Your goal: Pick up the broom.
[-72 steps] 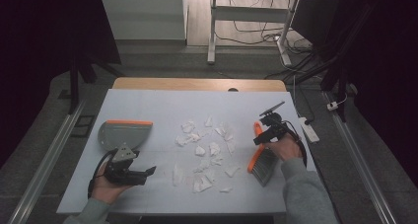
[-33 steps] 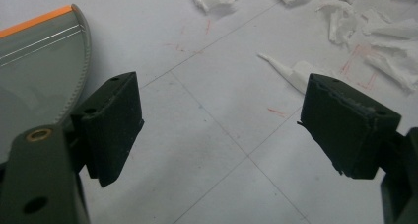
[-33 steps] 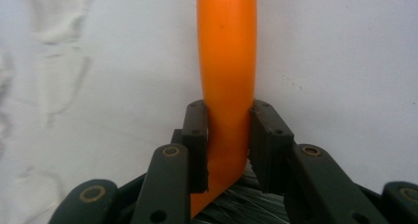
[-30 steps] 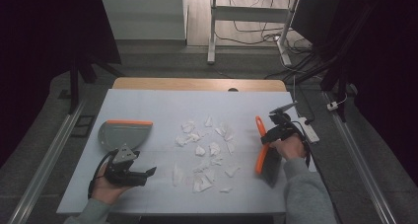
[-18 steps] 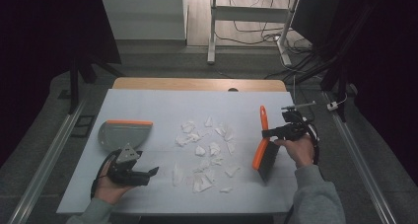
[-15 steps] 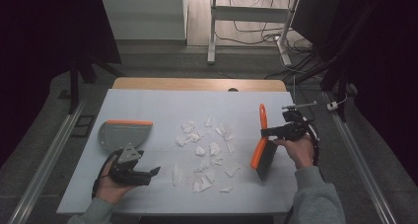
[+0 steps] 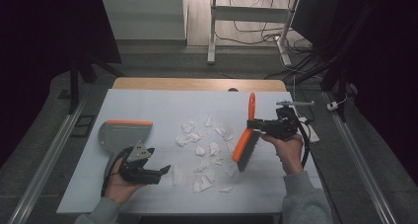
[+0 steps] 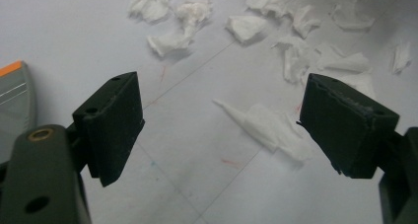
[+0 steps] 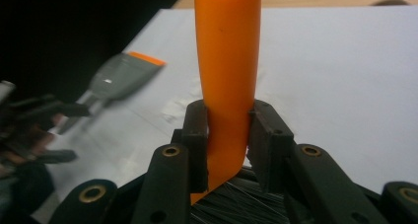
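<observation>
An orange hand brush with dark bristles hangs above the white table, handle up and bristles down near the paper. My right gripper is shut on its handle, with one pad on each side. Several torn white paper scraps lie scattered mid-table. A grey dustpan with an orange edge rests at the left. My left gripper stands open low over the table, just left of the scraps. Nothing sits between its pads, and one long scrap lies on the table beyond them.
The table's front edge runs close under both hands. A wooden strip borders the far edge. Metal rails flank the table on the floor, with cables and a table leg behind.
My right gripper has lifted the brush off the table and swung its handle upright, moving right and up. The left gripper has crept slightly toward the scraps.
</observation>
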`<state>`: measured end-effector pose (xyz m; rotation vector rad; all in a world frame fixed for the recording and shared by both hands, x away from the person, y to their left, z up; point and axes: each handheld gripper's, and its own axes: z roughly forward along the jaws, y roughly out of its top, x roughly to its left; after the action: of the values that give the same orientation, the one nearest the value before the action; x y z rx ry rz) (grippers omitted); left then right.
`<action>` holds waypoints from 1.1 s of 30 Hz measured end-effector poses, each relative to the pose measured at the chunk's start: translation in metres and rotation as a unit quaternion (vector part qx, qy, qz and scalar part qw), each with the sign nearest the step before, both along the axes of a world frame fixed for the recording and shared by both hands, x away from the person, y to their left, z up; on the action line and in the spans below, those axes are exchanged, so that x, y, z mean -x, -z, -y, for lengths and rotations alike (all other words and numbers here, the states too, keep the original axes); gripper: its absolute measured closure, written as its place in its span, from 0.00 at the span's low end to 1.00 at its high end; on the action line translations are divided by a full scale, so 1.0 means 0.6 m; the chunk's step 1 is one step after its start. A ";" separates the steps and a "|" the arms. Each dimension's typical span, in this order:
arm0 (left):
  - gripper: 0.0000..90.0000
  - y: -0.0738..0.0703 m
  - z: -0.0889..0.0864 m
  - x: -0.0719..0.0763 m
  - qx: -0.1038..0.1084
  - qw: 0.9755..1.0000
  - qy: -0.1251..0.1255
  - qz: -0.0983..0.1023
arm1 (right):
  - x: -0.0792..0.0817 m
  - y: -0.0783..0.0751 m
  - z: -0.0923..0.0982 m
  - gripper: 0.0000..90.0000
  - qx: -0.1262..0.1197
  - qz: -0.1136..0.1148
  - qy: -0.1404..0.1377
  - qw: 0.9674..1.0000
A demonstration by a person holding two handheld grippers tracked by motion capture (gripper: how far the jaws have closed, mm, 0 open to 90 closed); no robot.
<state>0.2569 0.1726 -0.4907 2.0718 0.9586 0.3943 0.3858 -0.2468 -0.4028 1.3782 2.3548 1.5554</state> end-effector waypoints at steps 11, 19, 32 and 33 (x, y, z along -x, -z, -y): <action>0.20 -0.021 0.055 -0.002 0.021 0.999 0.046 0.011 | 0.009 0.027 -0.051 0.79 -0.047 0.007 -0.003 0.999; 0.20 -0.031 0.104 -0.003 0.034 0.996 0.078 0.021 | 0.015 0.047 -0.086 0.79 -0.063 0.007 0.005 0.998; 0.27 -0.003 0.158 -0.033 0.065 0.996 0.059 0.021 | 0.025 0.069 -0.128 0.79 -0.095 0.001 0.011 0.995; 0.28 -0.001 0.160 -0.035 0.067 0.996 0.058 0.022 | 0.026 0.069 -0.129 0.79 -0.099 0.001 0.015 0.995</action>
<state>0.2777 0.0767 -0.4900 1.9769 0.8119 0.3056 0.3699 -0.1691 -0.4443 1.4358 2.2194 1.8225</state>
